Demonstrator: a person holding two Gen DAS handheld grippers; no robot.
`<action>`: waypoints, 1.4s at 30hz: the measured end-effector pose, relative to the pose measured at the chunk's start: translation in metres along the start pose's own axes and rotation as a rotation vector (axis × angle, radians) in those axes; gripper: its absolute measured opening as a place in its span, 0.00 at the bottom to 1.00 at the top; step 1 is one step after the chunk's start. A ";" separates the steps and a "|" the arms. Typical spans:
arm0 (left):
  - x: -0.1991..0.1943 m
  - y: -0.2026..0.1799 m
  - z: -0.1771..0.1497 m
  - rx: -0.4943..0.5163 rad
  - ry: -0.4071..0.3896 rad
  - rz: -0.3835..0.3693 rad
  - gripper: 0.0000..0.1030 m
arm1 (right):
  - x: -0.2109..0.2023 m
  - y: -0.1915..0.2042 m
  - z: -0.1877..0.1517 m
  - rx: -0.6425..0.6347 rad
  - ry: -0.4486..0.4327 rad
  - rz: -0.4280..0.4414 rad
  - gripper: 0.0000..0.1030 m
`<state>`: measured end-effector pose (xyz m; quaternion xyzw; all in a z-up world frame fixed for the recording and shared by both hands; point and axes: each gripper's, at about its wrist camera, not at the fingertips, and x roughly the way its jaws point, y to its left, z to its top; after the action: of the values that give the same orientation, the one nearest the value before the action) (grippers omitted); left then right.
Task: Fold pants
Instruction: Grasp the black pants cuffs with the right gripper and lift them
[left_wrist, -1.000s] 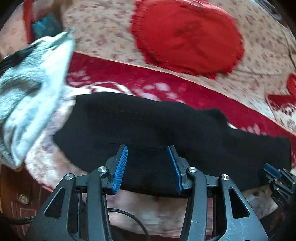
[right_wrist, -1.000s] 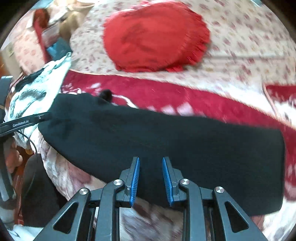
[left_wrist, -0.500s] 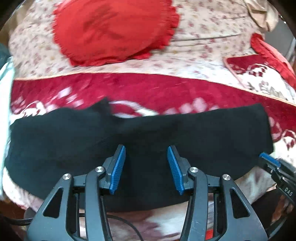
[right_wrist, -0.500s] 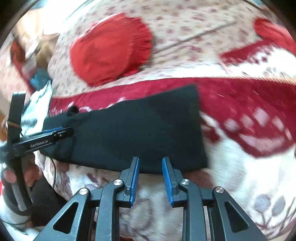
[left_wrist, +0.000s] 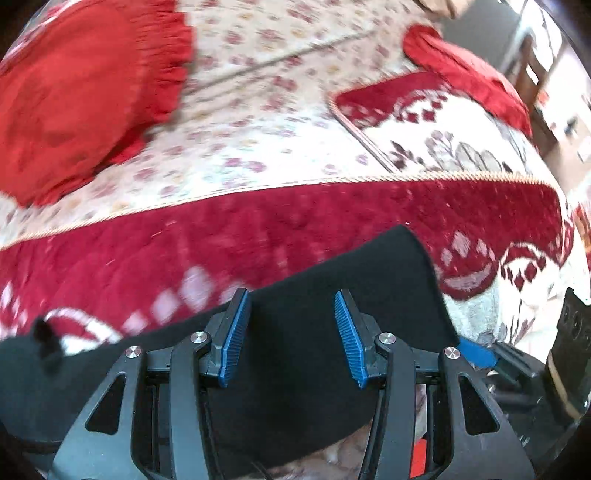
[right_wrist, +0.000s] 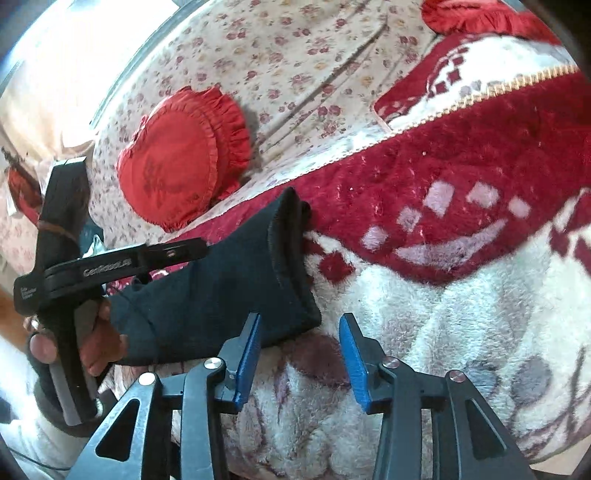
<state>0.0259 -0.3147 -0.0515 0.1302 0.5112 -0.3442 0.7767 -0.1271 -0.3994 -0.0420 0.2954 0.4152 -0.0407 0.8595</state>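
Black pants (left_wrist: 332, 295) lie stretched flat along the near edge of a red and white plush blanket (left_wrist: 332, 214). My left gripper (left_wrist: 291, 295) hovers open over the pants near their right end, with nothing between its pads. In the right wrist view the pants (right_wrist: 221, 288) end in an open hem on the blanket (right_wrist: 461, 166). My right gripper (right_wrist: 300, 318) sits at their near right corner. Its jaws are opening and the pads press on nothing. One blue pad (left_wrist: 476, 356) of the right gripper shows at the right in the left wrist view.
A red frilled cushion (right_wrist: 181, 158) lies on a floral sheet (right_wrist: 295, 55) behind the blanket. A second red cushion (left_wrist: 465, 77) sits at the back right. A hand (right_wrist: 99, 343) holds the left gripper's handle at the left. The bed's edge runs close below both grippers.
Both grippers slid right along the pants to their right end. The grey garment at the left went out of view. The right gripper's jaws spread wider.
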 end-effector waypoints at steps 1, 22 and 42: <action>0.004 -0.005 0.003 0.019 0.004 0.000 0.44 | 0.003 -0.001 0.000 0.000 0.007 0.012 0.42; 0.051 -0.035 0.031 0.131 0.052 -0.054 0.45 | 0.031 -0.012 0.009 0.076 -0.050 0.116 0.20; -0.076 0.083 0.004 -0.165 -0.075 -0.197 0.44 | 0.017 0.121 0.032 -0.268 -0.074 0.164 0.11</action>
<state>0.0660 -0.2260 0.0057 0.0021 0.5185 -0.3802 0.7659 -0.0556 -0.3139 0.0182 0.2091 0.3593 0.0747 0.9064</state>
